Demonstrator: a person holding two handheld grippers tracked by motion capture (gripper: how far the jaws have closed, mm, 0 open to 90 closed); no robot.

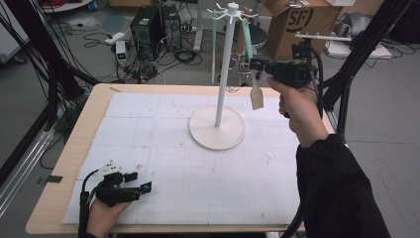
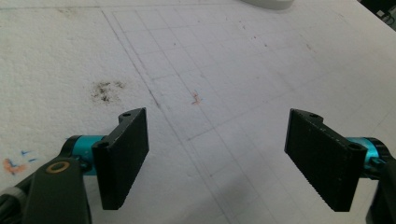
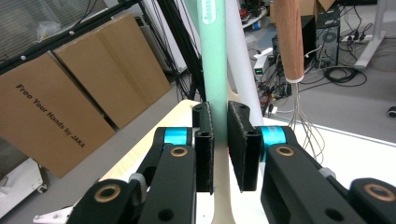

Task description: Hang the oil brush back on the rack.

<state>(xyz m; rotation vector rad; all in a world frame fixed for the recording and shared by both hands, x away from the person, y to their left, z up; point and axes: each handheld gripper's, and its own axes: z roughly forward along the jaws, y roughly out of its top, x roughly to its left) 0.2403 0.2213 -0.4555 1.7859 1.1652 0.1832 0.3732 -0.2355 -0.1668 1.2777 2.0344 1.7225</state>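
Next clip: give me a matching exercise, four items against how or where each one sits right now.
Things:
1. left gripper
2. right gripper
3. whisk
4. stand base

States:
A. hangs with its wooden handle up
B. round and white, resting on the table mat
C. fingers wide apart, nothing between them
D. fingers closed on the mint-green handle of the spatula

Pairs: 1-C, 2-D, 3-A, 4-B
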